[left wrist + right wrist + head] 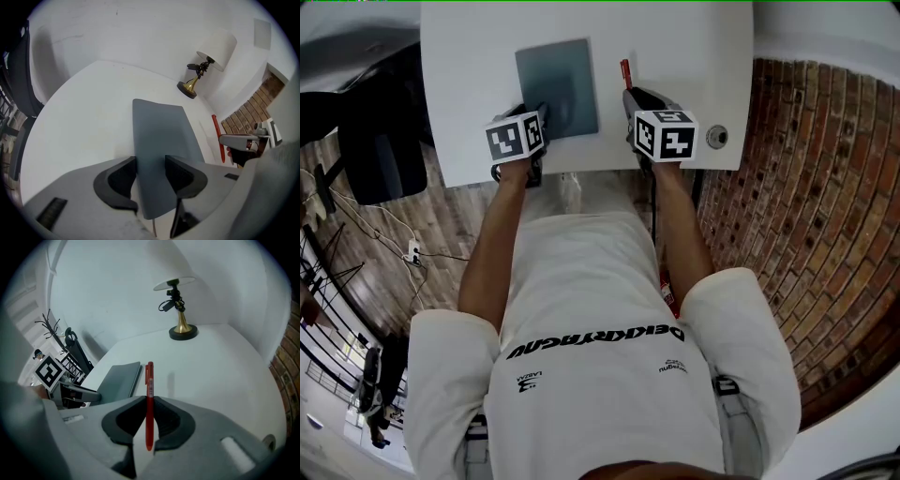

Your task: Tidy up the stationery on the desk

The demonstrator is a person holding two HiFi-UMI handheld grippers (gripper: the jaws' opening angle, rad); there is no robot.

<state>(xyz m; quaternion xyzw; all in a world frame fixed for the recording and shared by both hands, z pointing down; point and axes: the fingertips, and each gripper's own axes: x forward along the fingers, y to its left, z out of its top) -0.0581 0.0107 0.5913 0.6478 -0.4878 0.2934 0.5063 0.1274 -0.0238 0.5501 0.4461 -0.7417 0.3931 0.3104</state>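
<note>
1. Stationery is sitting on the near half of the white desk (469, 94). A grey-blue notebook (556, 84) is lying flat, and a red pen (625, 71) is pointing away from the person just to its right.
2. The left gripper (150, 173) is standing with its jaws spread over the notebook's near left corner. Its own view is showing the cover filling the gap, the left jaw running along the notebook's left edge and the right jaw lying over the cover. No view is showing whether the jaws are touching the cover.
3. The right gripper (149, 404) is pinching the pen, with its jaws pressing in on the barrel from both sides. The clip end is sticking out ahead of the pads and the pointed end is lying behind them. The head view is showing only that forward end.
4. The head view alone is showing the layout from above. Both grippers are sitting side by side at the desk's near edge, and a round grommet (716, 137) is lying near the desk's right corner. A brick floor (825, 187) is showing on the right and a dark chair (380, 141) on the left.
5. Only the gripper views are showing a lamp (178, 310) with a brass base, standing at the desk's far end by the white wall. The right gripper view is also catching a coat rack (51, 326).
</note>
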